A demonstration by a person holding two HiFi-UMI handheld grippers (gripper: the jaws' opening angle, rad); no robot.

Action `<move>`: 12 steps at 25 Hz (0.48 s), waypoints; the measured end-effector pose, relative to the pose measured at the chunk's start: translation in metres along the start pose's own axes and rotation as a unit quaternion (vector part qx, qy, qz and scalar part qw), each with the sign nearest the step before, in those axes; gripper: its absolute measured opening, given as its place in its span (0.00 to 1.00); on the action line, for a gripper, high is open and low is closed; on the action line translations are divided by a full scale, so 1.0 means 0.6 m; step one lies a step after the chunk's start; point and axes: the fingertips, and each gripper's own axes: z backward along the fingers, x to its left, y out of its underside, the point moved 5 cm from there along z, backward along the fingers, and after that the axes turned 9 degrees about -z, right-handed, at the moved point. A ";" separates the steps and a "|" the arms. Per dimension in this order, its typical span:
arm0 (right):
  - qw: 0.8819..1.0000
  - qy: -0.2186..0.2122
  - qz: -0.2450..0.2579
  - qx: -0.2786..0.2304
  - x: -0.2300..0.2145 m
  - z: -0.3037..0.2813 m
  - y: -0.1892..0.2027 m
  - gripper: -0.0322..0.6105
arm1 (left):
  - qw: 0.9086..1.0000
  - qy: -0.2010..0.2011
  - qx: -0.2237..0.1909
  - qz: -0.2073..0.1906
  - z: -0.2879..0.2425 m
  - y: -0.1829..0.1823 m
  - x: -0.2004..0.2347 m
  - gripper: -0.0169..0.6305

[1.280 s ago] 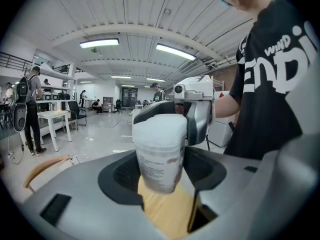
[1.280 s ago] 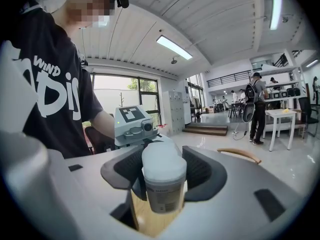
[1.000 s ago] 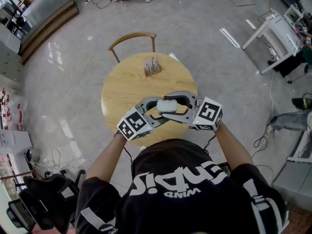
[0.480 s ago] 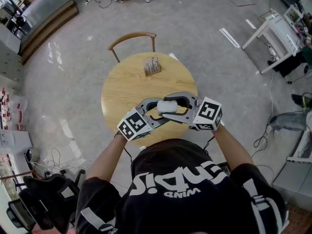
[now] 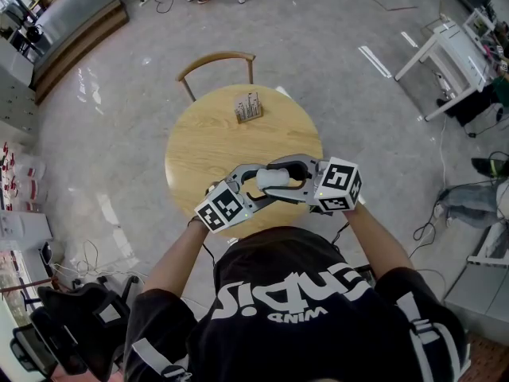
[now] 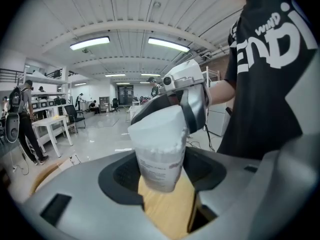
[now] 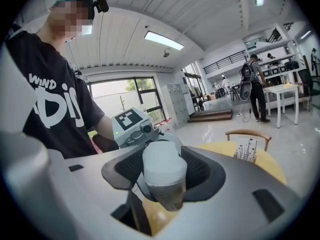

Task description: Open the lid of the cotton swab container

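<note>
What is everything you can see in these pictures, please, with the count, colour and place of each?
cotton swab container: one, clear body, held above the table's near edge
lid: one, white, on the container
round table: one, light wood, centre
small rack: one, wooden, holding thin items I cannot identify, on the table's far side
chair: one, wooden, behind the table
desk: one, white, far right
left hand-held gripper: one, grey, closed on the container's body
right hand-held gripper: one, grey, closed on the lid
</note>
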 end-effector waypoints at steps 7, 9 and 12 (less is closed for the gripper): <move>0.999 0.000 -0.037 0.008 -0.003 -0.001 0.000 0.40 | 1.000 -0.002 0.001 -0.005 -0.002 0.002 -0.002 0.43; 0.998 -0.002 -0.063 0.008 -0.006 -0.002 -0.003 0.40 | 1.000 -0.002 0.000 -0.006 -0.002 0.004 -0.001 0.43; 0.995 -0.007 -0.099 0.005 -0.009 -0.006 -0.003 0.40 | 1.000 -0.004 -0.002 -0.004 0.001 0.009 -0.004 0.43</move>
